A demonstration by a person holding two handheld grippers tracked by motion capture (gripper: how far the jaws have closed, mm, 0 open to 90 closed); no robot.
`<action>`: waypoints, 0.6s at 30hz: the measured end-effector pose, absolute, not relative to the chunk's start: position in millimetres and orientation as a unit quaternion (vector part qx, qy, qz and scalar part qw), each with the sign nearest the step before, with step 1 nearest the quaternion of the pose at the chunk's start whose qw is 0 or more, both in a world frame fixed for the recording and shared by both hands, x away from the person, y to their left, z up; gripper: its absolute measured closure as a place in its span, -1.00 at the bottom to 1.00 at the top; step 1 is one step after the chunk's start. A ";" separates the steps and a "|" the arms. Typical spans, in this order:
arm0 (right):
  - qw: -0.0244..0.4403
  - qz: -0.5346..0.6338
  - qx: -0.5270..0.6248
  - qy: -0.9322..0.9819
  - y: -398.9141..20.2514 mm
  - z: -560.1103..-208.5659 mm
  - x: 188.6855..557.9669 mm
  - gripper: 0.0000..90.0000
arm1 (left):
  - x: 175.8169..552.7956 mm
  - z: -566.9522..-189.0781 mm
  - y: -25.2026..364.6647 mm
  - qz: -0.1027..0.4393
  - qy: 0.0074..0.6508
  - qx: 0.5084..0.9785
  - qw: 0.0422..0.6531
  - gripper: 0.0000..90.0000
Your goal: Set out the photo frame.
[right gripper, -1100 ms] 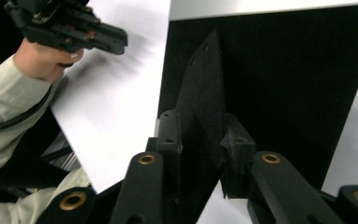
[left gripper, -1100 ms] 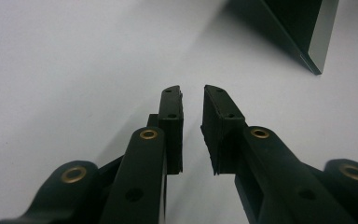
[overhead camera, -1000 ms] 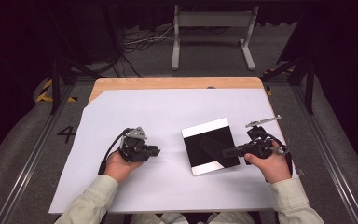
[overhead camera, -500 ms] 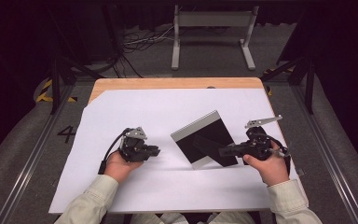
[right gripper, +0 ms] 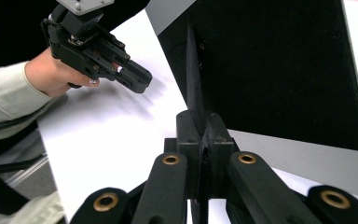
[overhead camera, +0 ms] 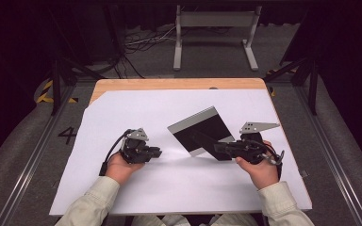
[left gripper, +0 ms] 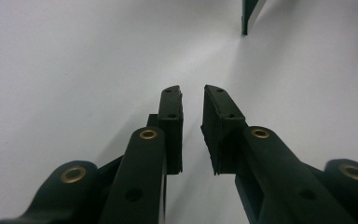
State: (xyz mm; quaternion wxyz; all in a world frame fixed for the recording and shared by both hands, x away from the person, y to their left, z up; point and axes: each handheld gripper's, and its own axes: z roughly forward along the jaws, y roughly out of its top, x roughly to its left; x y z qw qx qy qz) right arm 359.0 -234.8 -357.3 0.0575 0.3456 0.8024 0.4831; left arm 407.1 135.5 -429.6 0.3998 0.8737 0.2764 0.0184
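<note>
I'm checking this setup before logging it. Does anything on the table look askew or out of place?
Yes. The black square panel is not flat: the right gripper is shut on its edge and holds it tilted, one side off the white sheet. The left gripper rests apart, jaws open and empty.

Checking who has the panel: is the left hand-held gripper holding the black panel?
No. The left hand-held gripper has bare white table between its jaws, while the right hand-held gripper is clamped on the black panel.
</note>
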 end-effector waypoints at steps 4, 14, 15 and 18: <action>0.076 0.477 0.303 0.822 -236.6 -358.9 359.3 0.93 | 407.0 -430.1 135.3 0.017 0.277 0.873 0.401 0.73; 0.087 0.446 0.245 0.856 -245.8 -362.8 358.5 0.92 | 406.7 -430.2 135.0 0.017 0.278 0.873 0.401 0.73; 0.087 0.445 0.244 0.857 -246.6 -363.4 358.3 0.92 | 406.7 -430.0 135.3 0.017 0.278 0.873 0.401 0.73; 0.083 0.436 0.237 0.864 -251.1 -366.1 358.8 0.92 | 406.8 -429.8 135.7 0.017 0.278 0.873 0.401 0.73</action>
